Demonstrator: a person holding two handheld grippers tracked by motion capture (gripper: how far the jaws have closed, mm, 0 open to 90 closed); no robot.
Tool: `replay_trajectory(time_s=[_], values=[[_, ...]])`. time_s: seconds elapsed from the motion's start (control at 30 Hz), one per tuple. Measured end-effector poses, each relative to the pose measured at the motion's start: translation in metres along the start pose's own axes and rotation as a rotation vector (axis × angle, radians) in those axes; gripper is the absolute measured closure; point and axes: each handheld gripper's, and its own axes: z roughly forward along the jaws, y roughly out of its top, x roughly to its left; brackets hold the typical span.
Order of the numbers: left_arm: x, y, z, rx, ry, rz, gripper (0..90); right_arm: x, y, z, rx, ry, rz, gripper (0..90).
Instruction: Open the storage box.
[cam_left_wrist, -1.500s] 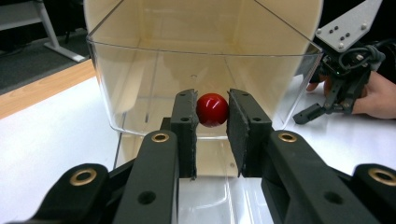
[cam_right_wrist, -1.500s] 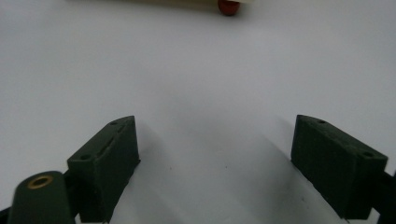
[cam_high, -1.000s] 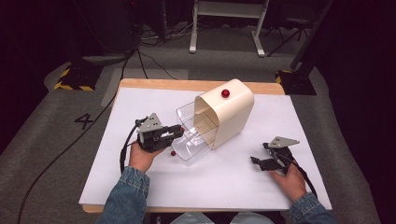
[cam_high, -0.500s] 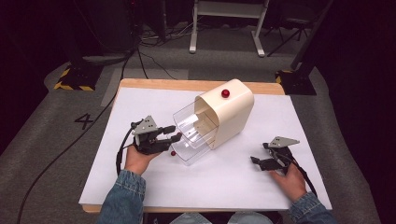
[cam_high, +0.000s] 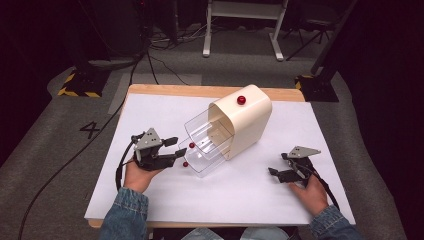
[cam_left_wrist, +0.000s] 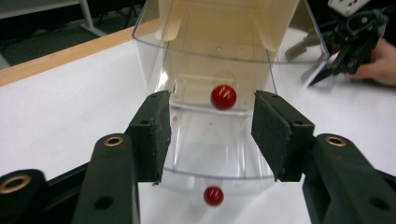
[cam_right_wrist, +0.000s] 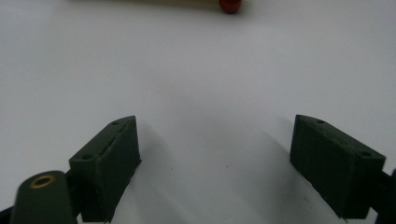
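status: both clear plastic drawers (cam_high: 205, 145) of the cream cabinet (cam_high: 245, 120) out | my left claw (cam_high: 181, 147) wide at the red knobs (cam_left_wrist: 223, 96), nothing gripped | right claw (cam_high: 272, 172) wide, idle on the bench (cam_high: 165, 110) | closing or loading, I judge, not begun

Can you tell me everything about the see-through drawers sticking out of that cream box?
The clear drawers look like shiny plastic, two of them, one above the other. Both are pulled out of the cream cabinet toward the left gripper. Each has a round red knob on its front. They look empty. The cabinet stands at an angle on the white table. The gripper's jaws stand open just before the knobs, touching nothing.
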Motion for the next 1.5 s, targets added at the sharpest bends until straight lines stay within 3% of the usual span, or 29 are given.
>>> replay_trajectory(time_s=[0.1, 0.33, 0.57, 0.7, 1.17, 1.33, 1.37, 1.43, 1.5], values=[[-0.003, -0.004, -0.010, 0.035, 0.036, 0.015, 43.9, 0.000, 0.000, 0.000, 0.002, 0.001, 0.003, 16.0], [-0.007, -0.017, -0.022, 0.095, 0.075, 0.019, 39.5, -0.001, 0.000, 0.000, 0.003, 0.006, 0.008, 16.0], [-0.005, -0.035, -0.044, 0.128, 0.121, -0.010, 38.2, -0.001, 0.000, 0.000, 0.004, 0.008, 0.010, 16.0], [-0.003, -0.044, -0.048, 0.173, 0.139, -0.016, 36.2, -0.001, 0.000, 0.000, 0.004, 0.008, 0.009, 16.0], [0.008, -0.078, -0.036, 0.335, 0.169, -0.052, 30.2, -0.001, 0.000, 0.000, 0.003, 0.007, 0.009, 16.0], [0.007, -0.087, -0.028, 0.379, 0.192, -0.059, 28.1, -0.001, 0.000, 0.000, 0.003, 0.007, 0.009, 16.0], [0.006, -0.091, -0.024, 0.412, 0.212, -0.048, 27.0, -0.001, 0.000, 0.000, 0.002, 0.007, 0.009, 16.0], [0.005, -0.093, -0.022, 0.416, 0.221, -0.056, 24.9, -0.001, 0.000, 0.000, 0.003, 0.007, 0.009, 16.0], [0.008, -0.097, -0.022, 0.395, 0.229, -0.092, 21.1, -0.001, 0.000, 0.000, 0.003, 0.006, 0.009, 16.0]])
